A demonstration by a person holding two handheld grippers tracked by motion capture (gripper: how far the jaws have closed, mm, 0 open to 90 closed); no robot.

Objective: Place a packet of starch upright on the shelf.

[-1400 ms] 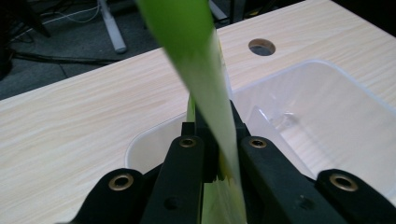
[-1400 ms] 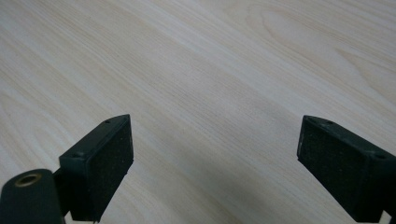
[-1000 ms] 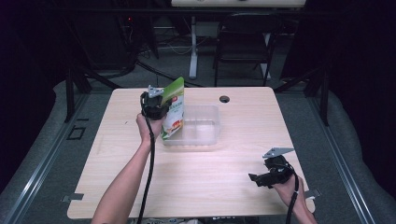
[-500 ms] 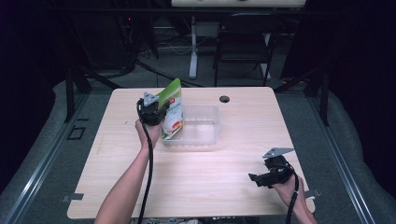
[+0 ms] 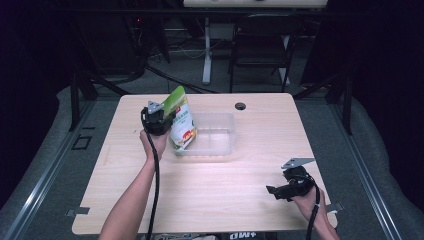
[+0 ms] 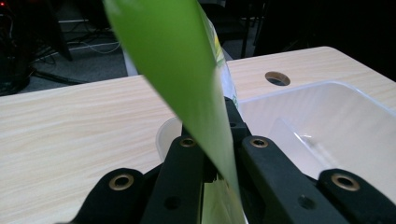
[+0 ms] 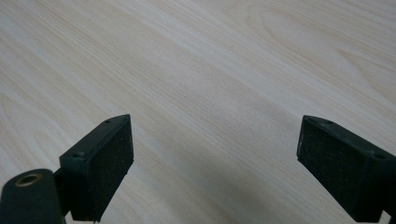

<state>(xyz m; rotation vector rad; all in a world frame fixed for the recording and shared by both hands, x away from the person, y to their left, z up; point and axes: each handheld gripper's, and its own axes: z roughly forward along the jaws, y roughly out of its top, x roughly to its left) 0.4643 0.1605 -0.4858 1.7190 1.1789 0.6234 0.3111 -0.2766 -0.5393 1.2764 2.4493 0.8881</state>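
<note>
1. While my left claw [image 5: 162, 117] pinches the green pouch [image 5: 181, 125] by its top edge above the clear tub [image 5: 226, 131], a thin-film slip could drop it outside.
2. My right claw [image 5: 280, 191] idles spread over the desk [image 5: 240, 195].

One pouch [image 5: 181, 122], one clear tub [image 5: 212, 136]

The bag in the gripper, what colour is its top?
Bright green on the bag, over a white body with a red patch; the high view shows it best.

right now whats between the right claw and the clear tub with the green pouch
Nothing but bare tabletop: in the high view the right claw sits open near the table's front corner, with clear wood up to the clear tub and green pouch.
</note>
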